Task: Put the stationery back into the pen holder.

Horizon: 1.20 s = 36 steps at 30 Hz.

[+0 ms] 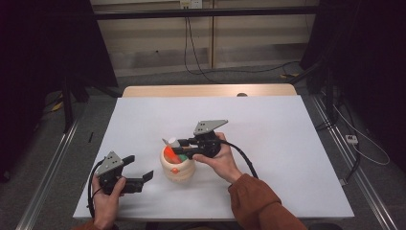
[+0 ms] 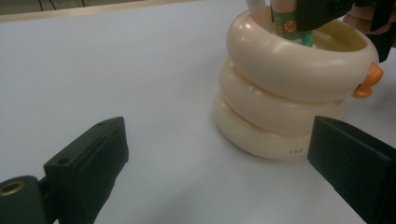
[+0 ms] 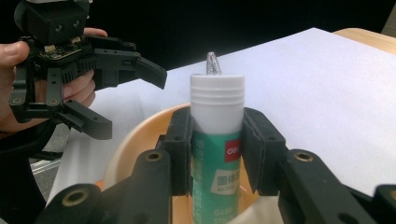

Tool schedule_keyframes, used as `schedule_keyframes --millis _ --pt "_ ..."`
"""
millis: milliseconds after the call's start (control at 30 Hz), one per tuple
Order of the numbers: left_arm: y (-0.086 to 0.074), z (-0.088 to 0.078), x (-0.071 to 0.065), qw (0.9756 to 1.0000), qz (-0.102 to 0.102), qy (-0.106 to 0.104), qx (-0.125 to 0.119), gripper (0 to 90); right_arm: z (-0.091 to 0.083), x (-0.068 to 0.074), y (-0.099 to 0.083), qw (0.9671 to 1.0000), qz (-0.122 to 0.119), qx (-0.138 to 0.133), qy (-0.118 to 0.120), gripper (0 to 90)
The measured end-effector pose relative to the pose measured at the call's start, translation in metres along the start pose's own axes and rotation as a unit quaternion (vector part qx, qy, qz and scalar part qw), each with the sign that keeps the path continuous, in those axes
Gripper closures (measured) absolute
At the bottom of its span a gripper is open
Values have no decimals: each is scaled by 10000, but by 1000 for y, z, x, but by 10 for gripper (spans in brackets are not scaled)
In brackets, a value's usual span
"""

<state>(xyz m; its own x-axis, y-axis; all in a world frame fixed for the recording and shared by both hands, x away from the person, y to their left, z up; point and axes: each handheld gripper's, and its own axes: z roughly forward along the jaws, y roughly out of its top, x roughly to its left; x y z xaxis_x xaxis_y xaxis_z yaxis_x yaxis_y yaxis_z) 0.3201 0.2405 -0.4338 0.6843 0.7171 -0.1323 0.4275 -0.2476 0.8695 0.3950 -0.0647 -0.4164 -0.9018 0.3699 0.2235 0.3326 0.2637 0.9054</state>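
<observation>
Right gripper view: right claw point(image 3: 217, 154) clamps the upright glue stick point(image 3: 216, 140) just below its white cap, long axis vertical inside the cream ringed holder point(image 1: 177, 166) on the table point(image 1: 287, 143); left claw point(image 1: 139, 168) open, well left.

Rectangular table with a smooth white top point(image 1: 268, 139) and a strip of light wooden edge point(image 1: 206, 90) along its far side. Standing directly on it, near the front and left of centre: one cream-coloured holder of three stacked rounded rings point(image 1: 177, 169), upright, with a small orange knob point(image 2: 366, 81) on its upper ring.
</observation>
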Motion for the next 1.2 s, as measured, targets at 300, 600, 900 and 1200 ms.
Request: schedule_keyframes --millis 300,600,900,1200 --pt "0 0 0 10000 1 3 4 50 -3 0 3 10000 18 -46 -15 583" --pt "0 0 0 10000 -2 10 13 51 -11 0 8 9997 75 -157 -175 362" --pt "1 1 -1 10000 -9 11 12 50 -16 -2 11 9984 67 -202 -531 179" --pt "1 2 0 10000 -25 8 23 50 -23 -3 13 9968 -37 -156 -787 93"
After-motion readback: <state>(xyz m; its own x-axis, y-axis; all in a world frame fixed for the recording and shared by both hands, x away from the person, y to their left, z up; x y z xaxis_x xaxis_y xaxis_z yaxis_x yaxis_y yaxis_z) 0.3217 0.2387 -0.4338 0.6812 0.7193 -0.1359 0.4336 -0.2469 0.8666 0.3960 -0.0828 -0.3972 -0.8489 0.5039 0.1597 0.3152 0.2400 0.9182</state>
